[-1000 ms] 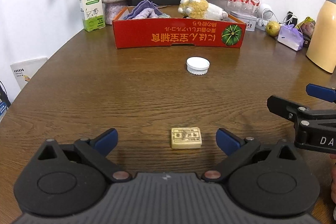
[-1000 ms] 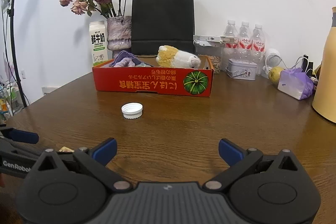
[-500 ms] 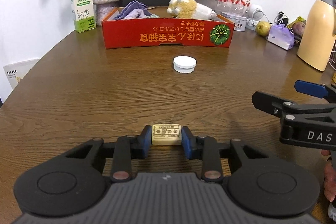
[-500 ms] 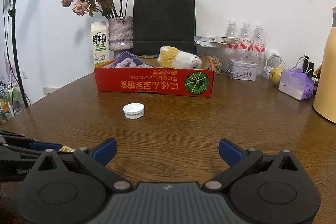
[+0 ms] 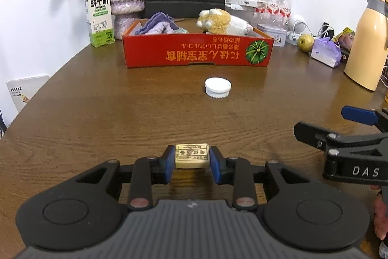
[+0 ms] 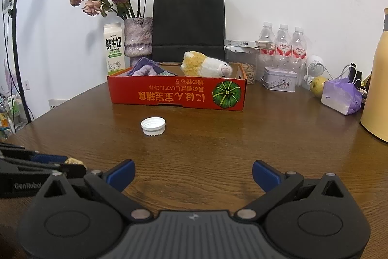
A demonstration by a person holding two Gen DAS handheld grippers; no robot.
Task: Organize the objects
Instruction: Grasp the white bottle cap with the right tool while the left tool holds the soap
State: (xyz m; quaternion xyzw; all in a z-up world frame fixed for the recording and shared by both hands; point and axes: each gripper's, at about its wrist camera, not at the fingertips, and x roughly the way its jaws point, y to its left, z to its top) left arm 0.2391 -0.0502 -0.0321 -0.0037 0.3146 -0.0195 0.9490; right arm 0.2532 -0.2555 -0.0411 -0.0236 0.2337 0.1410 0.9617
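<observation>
Left gripper [image 5: 192,163] jaws clamped the eraser [image 5: 192,159] at lower center, on the surface. Right gripper [image 6: 193,172] jaws wide open, empty. Red box [image 5: 197,54] held 2 items — eraser and white cap [image 5: 217,87] left.

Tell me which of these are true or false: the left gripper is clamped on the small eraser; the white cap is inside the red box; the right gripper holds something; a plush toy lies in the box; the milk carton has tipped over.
1. The left gripper is clamped on the eraser: true.
2. The white cap is inside the red box: false, it lies on the table in front of the box.
3. The right gripper holds something: false, it is open with nothing between its fingers.
4. A plush toy lies in the box: true.
5. The milk carton has tipped over: false, it stands upright.
</observation>
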